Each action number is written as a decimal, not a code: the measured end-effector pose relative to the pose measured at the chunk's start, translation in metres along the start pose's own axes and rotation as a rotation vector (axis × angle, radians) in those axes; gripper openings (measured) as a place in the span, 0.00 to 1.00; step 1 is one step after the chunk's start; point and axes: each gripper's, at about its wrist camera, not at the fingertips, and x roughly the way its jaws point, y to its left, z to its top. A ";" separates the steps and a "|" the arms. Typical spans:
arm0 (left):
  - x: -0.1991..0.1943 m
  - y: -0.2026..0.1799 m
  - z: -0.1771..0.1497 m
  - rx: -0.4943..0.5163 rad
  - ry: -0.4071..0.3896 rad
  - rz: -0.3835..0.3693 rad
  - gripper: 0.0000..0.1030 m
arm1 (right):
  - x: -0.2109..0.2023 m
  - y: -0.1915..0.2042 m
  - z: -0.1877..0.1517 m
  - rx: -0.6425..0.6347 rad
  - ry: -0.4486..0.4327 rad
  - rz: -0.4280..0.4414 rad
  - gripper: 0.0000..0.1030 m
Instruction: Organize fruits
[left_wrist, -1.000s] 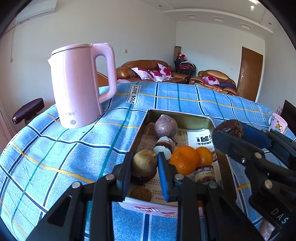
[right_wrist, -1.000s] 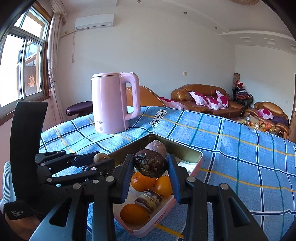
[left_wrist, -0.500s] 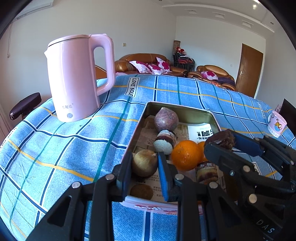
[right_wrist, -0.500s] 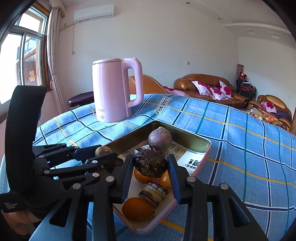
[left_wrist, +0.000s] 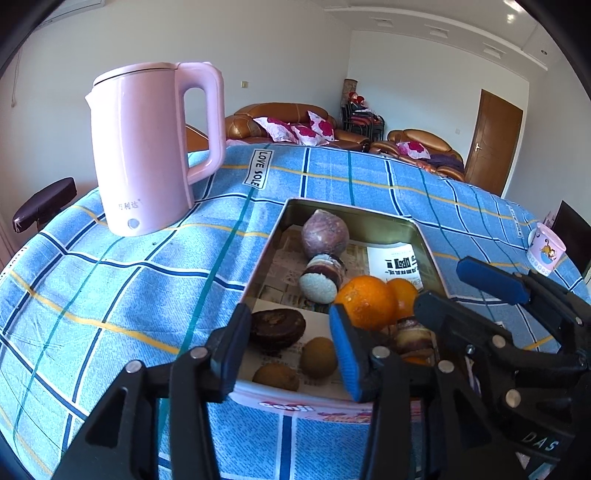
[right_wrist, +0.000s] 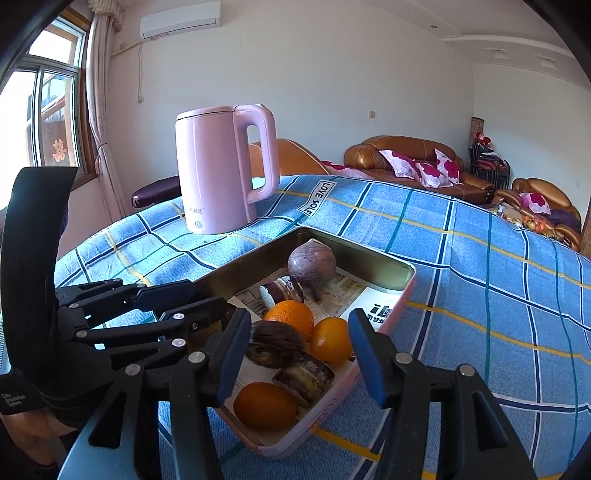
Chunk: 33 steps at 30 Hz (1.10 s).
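Note:
A metal tin (left_wrist: 373, 216) (right_wrist: 373, 258) lined with newspaper holds the fruit on the blue checked cloth. My left gripper (left_wrist: 290, 350) (right_wrist: 208, 298) hovers over its near-left corner, its jaws opening and gripping nothing. Below it lie a dark wrinkled fruit (left_wrist: 277, 328) (right_wrist: 273, 343) and two small brown fruits (left_wrist: 318, 356). My right gripper (right_wrist: 299, 354) (left_wrist: 439, 282) is also opening, empty, above the oranges (right_wrist: 330, 339) (left_wrist: 365, 302) and a cut piece (right_wrist: 304, 376). A purple round fruit (left_wrist: 324, 232) (right_wrist: 312, 262) lies at the far end.
A tall pink kettle (left_wrist: 147, 147) (right_wrist: 221, 170) stands on the cloth to the far left of the tin. A small printed cup (left_wrist: 545, 251) sits near the table's right edge. Sofas and a door are far behind.
Both grippers have opened. The left one let go of a small brown fruit and the right one let go of the dark wrinkled fruit; both fruits now lie in the tin.

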 end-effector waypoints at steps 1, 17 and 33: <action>-0.002 -0.001 0.000 -0.003 -0.004 -0.010 0.56 | -0.003 -0.002 0.000 0.007 -0.007 -0.001 0.59; -0.040 0.008 0.006 -0.036 -0.148 0.063 0.95 | -0.058 -0.020 -0.006 0.036 -0.105 -0.133 0.66; -0.055 -0.004 0.007 -0.012 -0.185 0.089 0.98 | -0.090 -0.026 -0.009 0.060 -0.171 -0.165 0.72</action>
